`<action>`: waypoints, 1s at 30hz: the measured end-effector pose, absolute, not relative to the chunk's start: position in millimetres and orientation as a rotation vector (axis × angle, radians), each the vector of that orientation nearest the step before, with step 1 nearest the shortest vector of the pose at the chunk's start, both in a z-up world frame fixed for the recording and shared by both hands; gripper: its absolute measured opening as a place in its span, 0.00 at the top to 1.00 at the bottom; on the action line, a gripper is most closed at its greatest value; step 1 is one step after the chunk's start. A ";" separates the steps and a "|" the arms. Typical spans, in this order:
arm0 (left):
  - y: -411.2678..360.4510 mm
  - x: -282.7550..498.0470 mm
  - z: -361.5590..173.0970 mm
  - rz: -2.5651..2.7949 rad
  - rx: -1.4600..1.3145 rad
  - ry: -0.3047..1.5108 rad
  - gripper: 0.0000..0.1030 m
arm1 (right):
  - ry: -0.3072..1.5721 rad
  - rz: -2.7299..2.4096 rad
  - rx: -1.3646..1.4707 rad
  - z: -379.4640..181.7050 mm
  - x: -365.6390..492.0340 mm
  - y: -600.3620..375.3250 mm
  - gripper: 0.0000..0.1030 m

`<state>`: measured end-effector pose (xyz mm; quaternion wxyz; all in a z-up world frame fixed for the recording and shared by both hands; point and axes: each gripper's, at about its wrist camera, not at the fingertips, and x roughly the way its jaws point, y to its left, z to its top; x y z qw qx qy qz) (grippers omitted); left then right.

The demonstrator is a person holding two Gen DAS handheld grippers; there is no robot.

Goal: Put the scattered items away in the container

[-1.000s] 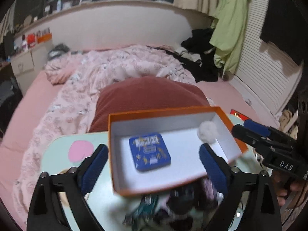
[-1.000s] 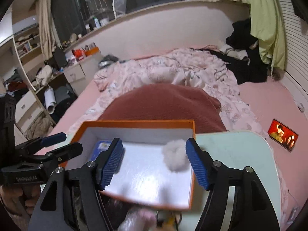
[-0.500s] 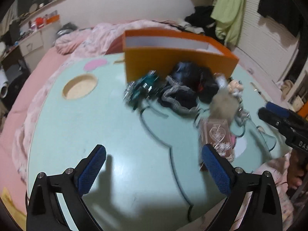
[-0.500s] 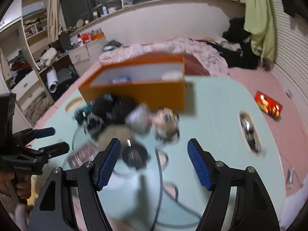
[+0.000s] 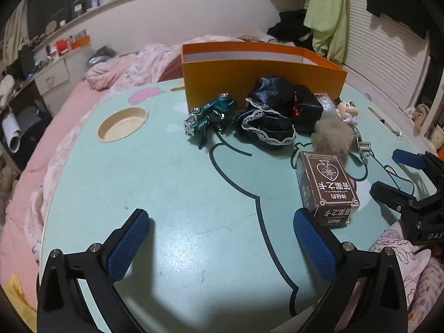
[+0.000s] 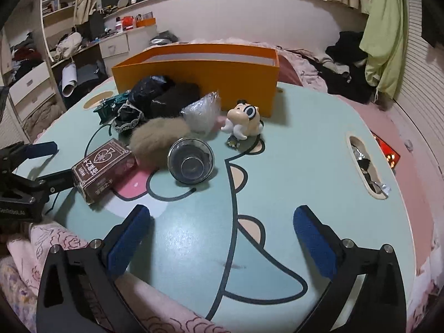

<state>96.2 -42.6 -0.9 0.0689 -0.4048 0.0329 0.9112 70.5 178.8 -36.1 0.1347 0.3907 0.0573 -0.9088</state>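
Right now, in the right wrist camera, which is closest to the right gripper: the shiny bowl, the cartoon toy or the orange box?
From the right gripper:
1. Shiny bowl, mid-table, slightly left.
2. Cartoon toy, behind the bowl, to its right.
3. Orange box, at the table's far edge.

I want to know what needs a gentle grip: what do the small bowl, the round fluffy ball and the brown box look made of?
Small bowl: apparently shiny metal, mirror-like reflections. Fluffy ball: soft tan fur or plush, fuzzy outline. Brown box: likely printed cardboard, matte with sharp folded edges.
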 end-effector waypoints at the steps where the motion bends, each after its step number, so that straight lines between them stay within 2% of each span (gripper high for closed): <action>1: -43.1 96.7 -0.7 2.743 -1.208 0.101 0.00 | 0.165 -2.635 1.123 -36.7 70.2 179.7 0.00; 30: -41.7 98.3 -3.9 2.742 -1.172 0.106 0.00 | 0.149 -2.632 1.048 -36.6 74.2 180.3 0.01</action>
